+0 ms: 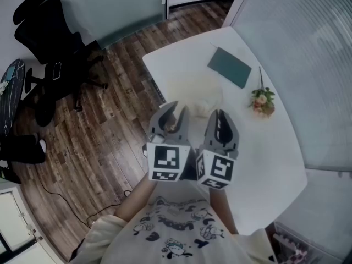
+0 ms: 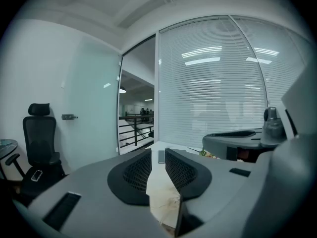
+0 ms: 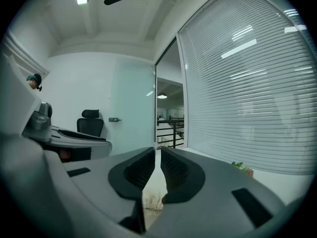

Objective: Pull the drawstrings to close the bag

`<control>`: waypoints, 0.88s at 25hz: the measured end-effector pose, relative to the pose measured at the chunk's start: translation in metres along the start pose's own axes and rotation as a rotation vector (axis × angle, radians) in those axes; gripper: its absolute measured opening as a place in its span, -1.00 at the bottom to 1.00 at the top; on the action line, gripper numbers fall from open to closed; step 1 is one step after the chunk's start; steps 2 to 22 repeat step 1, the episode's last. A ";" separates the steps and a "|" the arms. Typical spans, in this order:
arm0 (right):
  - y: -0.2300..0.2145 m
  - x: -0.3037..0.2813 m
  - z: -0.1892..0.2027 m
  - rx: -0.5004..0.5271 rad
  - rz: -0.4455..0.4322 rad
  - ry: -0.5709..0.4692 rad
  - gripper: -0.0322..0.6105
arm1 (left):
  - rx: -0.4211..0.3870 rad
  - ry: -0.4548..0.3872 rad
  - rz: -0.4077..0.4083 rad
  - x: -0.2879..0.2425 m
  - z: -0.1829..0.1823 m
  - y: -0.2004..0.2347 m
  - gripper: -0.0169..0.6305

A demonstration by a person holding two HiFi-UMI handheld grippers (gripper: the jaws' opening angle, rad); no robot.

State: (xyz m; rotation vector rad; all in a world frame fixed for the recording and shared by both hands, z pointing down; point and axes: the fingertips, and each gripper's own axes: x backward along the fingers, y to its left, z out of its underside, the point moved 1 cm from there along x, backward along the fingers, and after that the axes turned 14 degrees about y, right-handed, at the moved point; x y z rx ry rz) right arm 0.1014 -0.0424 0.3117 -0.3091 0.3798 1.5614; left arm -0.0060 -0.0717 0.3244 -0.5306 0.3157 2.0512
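Observation:
A cream drawstring bag (image 1: 201, 90) lies on the white table (image 1: 275, 147), just beyond both grippers. They hang side by side above the table's near part. My left gripper (image 1: 176, 113) is shut on a bunch of the bag's cream cloth (image 2: 161, 195), which fills the gap between its pads (image 2: 138, 171). My right gripper (image 1: 220, 119) stands almost closed, and a thin strip of the same pale cloth (image 3: 151, 195) is pinched low between its pads (image 3: 173, 170). Whether that strip is cord or cloth I cannot tell. The bag's mouth is hidden behind the grippers.
A teal notebook (image 1: 229, 66) lies at the table's far side. A small bunch of flowers (image 1: 262, 100) rests to the right of the bag. A black office chair (image 1: 49, 43) stands on the wooden floor at the left. A blinds-covered window runs along the right.

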 end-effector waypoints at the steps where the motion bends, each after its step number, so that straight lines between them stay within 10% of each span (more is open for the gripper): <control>1: 0.000 0.000 0.000 0.000 0.000 -0.001 -0.75 | -0.003 -0.003 -0.001 0.000 0.000 0.000 -0.58; 22: 0.000 0.000 0.000 0.000 0.000 -0.001 -0.75 | -0.003 -0.003 -0.001 0.000 0.000 0.000 -0.58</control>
